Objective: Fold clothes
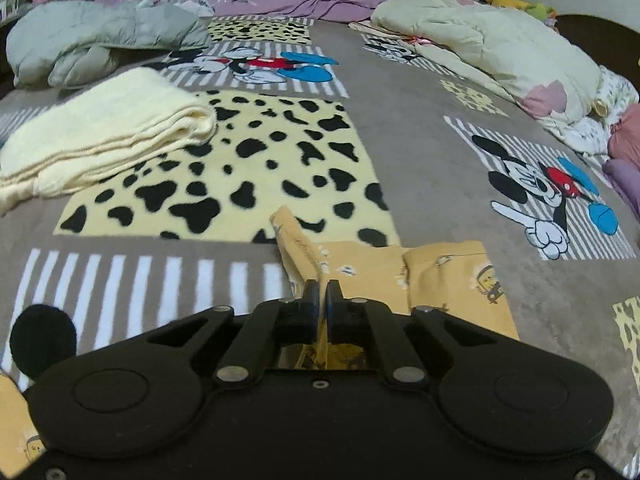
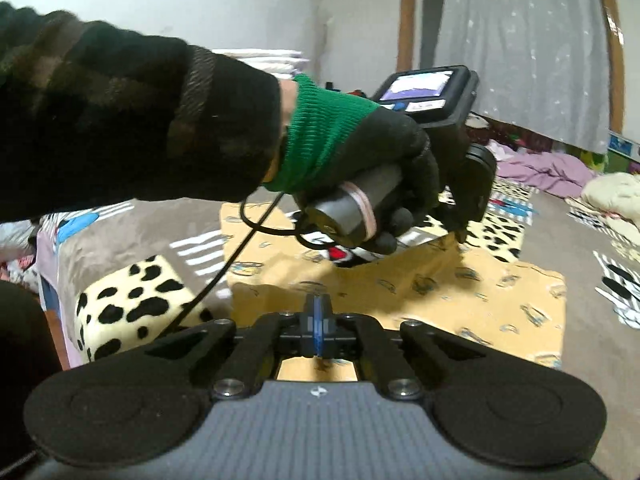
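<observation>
While both tools pinch the yellow garment (image 2: 460, 292), grey blanket (image 1: 432, 184) lies open ahead.

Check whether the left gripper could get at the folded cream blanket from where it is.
Probably yes, once free: the left gripper is shut on the yellow garment. The cream blanket lies ahead to its left, with only bare bedspread between.

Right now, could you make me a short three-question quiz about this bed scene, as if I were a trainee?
1. True or false: the left gripper pinches the yellow printed garment.
2. The folded cream knitted blanket lies on: A) the patterned grey bedspread; B) a chair.
3. What colour is the cuff of the gloved left hand?

Key: 1 true; 2 A; 3 green.
</observation>
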`<action>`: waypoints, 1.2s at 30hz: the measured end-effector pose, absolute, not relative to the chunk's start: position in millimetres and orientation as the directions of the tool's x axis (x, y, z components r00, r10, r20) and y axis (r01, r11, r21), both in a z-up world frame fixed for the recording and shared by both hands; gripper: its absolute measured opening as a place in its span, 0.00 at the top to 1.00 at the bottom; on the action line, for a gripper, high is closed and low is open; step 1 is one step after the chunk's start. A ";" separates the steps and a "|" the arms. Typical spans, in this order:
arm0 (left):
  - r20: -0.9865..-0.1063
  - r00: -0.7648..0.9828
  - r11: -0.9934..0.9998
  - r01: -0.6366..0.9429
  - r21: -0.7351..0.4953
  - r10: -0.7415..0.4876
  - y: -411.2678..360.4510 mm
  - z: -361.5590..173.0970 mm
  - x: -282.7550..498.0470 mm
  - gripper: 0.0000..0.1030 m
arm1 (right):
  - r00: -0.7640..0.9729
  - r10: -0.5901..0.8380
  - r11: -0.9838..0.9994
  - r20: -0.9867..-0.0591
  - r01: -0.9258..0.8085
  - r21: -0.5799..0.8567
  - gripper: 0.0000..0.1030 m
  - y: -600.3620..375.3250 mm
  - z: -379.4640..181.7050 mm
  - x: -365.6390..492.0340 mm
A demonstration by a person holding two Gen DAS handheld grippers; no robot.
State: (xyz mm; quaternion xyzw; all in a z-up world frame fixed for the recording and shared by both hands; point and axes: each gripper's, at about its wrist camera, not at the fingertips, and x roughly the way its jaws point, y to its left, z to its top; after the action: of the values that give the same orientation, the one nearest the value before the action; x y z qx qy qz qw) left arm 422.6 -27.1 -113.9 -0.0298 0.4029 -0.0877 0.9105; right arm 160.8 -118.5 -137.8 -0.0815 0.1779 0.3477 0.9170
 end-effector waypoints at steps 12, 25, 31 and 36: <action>-0.757 0.645 0.992 0.126 -0.029 -0.104 -75.8 -124.3 427.4 0.98 | 0.702 0.589 0.778 -0.401 -0.627 0.045 0.98 -162.2 -143.1 160.6; -0.644 0.720 0.966 0.180 -0.187 -0.259 -44.3 -85.2 380.0 0.74 | 0.676 0.605 0.763 -0.420 -0.644 0.061 0.98 -155.7 -144.4 167.1; -0.575 0.787 0.950 0.044 -0.309 -0.223 46.1 -62.4 291.0 0.52 | 0.647 0.631 0.732 -0.428 -0.680 0.051 0.98 -139.7 -143.0 162.0; -0.606 0.775 0.922 -0.079 -0.378 -0.181 91.1 -99.0 210.2 0.52 | 0.627 0.643 0.720 -0.439 -0.691 0.068 0.98 -134.2 -143.0 158.3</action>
State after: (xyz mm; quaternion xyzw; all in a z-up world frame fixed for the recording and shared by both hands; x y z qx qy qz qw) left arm 210.2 91.1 -99.0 -0.1949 0.3344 -0.0276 0.9216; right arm 158.3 -134.2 -143.0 -0.0535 0.2220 0.3704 0.9004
